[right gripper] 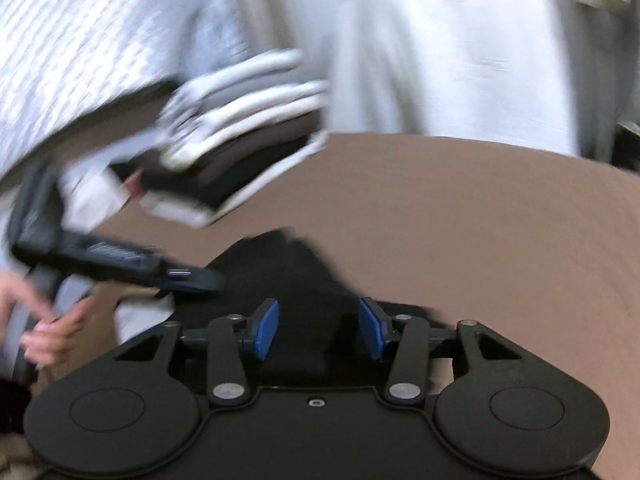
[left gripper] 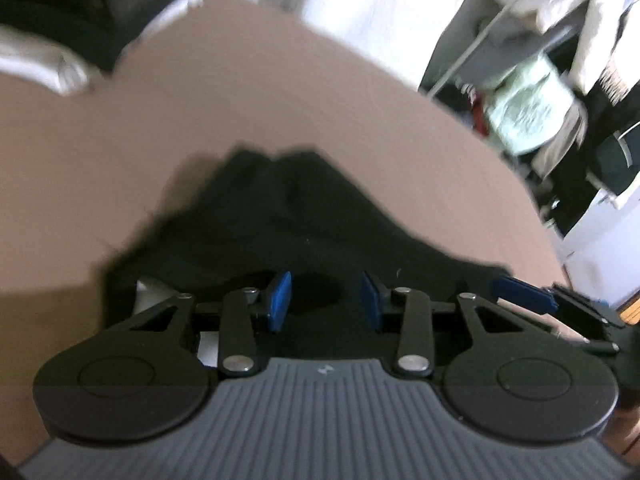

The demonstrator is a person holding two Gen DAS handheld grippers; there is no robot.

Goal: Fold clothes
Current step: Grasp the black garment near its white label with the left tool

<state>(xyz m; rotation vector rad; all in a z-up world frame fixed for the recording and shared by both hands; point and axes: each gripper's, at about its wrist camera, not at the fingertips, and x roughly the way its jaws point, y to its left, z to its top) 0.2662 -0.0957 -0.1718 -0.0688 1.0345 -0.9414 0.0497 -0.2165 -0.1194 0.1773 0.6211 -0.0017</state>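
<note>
Two tongs are in view, one per wrist camera, both over the same dark garment.

Left tongs [left gripper: 326, 300]: the blue pads [left gripper: 279, 300] stand wide apart with nothing between them. They hover just above the near part of the black garment [left gripper: 256, 216], which lies bunched on the brown bench [left gripper: 280, 92]. Whether the pads touch the cloth cannot be told.

Right tongs [right gripper: 319, 330]: the blue pads [right gripper: 266, 330] also stand wide apart and grip nothing. The black garment [right gripper: 280, 272] lies directly ahead of and beneath them, rising to a crumpled peak on the bench [right gripper: 480, 220].

In the right wrist view the left tongs [right gripper: 192, 276] enter from the left edge, reaching onto the garment's left side, with a hand [right gripper: 44, 328] on their handle. In the left wrist view the blue tip of the right tongs [left gripper: 524, 288] shows at the garment's right edge.

Beyond the garment, at the far left of the bench, sits a stack of folded clothes [right gripper: 248, 128] in white and dark layers. White cloth [right gripper: 440, 48] hangs behind the bench. Both views are blurred.
</note>
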